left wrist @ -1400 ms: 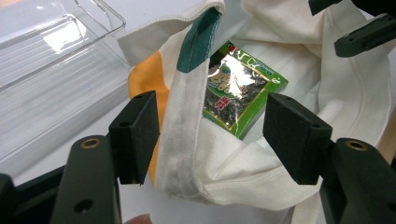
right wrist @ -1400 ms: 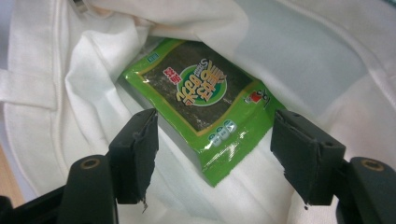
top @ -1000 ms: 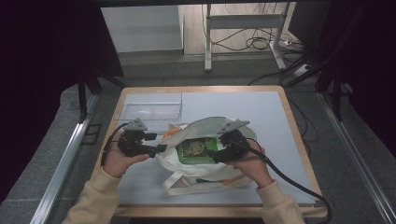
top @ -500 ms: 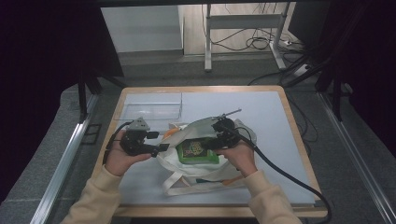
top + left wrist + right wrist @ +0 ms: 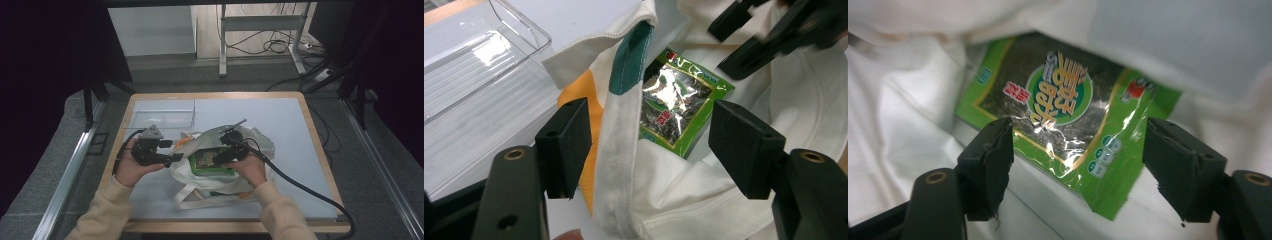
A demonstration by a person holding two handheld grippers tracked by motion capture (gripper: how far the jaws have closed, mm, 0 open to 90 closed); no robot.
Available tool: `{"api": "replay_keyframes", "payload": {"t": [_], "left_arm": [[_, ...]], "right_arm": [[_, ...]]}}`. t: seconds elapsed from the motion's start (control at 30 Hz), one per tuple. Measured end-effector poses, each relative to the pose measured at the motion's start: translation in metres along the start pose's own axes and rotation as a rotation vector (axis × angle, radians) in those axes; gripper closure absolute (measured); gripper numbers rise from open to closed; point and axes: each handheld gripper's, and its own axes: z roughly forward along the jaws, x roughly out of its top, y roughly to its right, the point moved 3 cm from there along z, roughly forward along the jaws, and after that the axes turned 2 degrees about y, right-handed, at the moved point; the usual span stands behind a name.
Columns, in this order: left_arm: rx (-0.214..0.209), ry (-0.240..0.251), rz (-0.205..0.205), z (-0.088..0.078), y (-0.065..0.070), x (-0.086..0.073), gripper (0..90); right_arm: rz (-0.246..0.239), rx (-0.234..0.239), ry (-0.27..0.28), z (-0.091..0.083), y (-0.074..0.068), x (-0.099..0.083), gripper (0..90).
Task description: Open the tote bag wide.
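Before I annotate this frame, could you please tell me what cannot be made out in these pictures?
- Flat green foil snack packet: in the right gripper view its top edge is tucked under a fold of the white cloth tote bag; the small print is too blurred to read.
- In the high view the person's right hand covers the packet's right edge.
- Clear plastic tray: cut off by the left gripper view's left edge.
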Motion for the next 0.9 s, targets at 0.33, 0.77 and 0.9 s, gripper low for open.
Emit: {"api": "replay_keyframes", "payload": {"t": [0.33, 0.77, 0.9], "left_arm": [[-0.001, -0.005, 0.005, 0.001, 0.000, -0.001, 33.6], [0.001, -0.006, 0.008, 0.002, 0.001, -0.001, 33.6], [0.002, -0.005, 0.003, 0.001, 0.000, -0.002, 33.6]], "right_arm": [[0.074, 0.012, -0.055, 0.020, 0.010, 0.004, 34.8], [0.081, -0.026, -0.135, 0.038, 0.014, -0.002, 35.3], [0.090, -0.044, -0.139, 0.041, 0.016, -0.002, 38.0]]}}
